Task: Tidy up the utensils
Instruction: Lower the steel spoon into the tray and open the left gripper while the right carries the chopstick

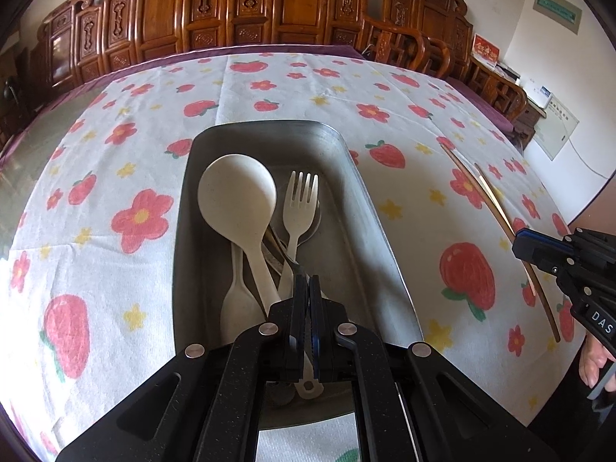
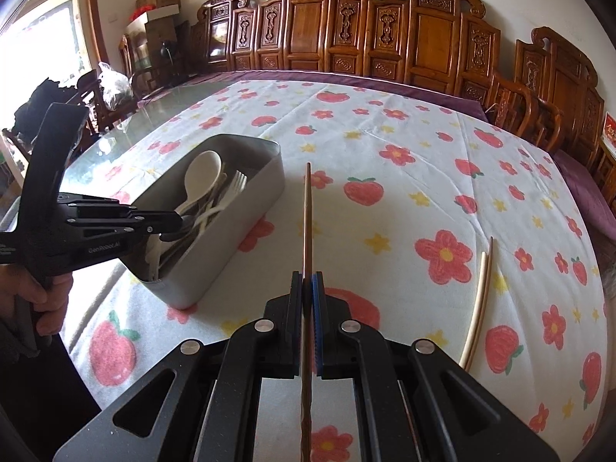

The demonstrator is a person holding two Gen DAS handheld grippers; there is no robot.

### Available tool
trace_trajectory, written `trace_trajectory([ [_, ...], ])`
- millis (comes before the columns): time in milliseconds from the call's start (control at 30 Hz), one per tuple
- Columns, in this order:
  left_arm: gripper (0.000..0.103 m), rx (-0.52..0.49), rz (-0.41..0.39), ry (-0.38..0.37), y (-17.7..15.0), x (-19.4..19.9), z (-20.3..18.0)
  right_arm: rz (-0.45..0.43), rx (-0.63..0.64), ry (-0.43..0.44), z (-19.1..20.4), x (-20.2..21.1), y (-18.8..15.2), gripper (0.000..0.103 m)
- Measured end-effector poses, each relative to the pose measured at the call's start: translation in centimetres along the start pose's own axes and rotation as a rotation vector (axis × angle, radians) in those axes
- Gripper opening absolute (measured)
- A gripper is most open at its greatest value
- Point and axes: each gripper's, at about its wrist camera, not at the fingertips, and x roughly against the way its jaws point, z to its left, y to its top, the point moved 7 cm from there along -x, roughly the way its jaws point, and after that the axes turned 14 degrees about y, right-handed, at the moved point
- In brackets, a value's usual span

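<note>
The brown chopstick (image 2: pixel 307 208) sits clamped in the right gripper (image 2: pixel 307 281), raised over the tablecloth (image 2: pixel 385 192), likely bound for the metal tray (image 2: pixel 246 192). There the left gripper (image 1: pixel 307 285) is clenched, seemingly on a fork handle (image 1: pixel 308 383).

One tin (image 1: pixel 369 200) holds one big spoon (image 1: pixel 236 192) and one fork (image 1: pixel 300 200). Three chopsticks show: one gripped (image 2: pixel 307 211), two lying together (image 2: pixel 481 300).

1. A home dining room: carved wooden chairs (image 2: pixel 431 34) line the wall at twelve o'clock.
2. A strawberry-print tablecloth (image 2: pixel 404 200) covers the table.
3. Cardboard boxes (image 2: pixel 158 4) are stacked at ten o'clock.
</note>
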Motion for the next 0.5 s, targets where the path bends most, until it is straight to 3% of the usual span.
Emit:
trace_trajectory([
  [400, 0.002, 0.039, -0.112, 0.029, 2.0, 3.9, 3.4, -0.013, -0.017, 0.048, 3.5, 0.2, 3.1, 0.006],
  [500, 0.008, 0.059, -0.131, 0.048, 2.4, 4.5, 4.7, -0.018, -0.034, 0.073, 4.4, -0.5, 3.9, 0.006],
])
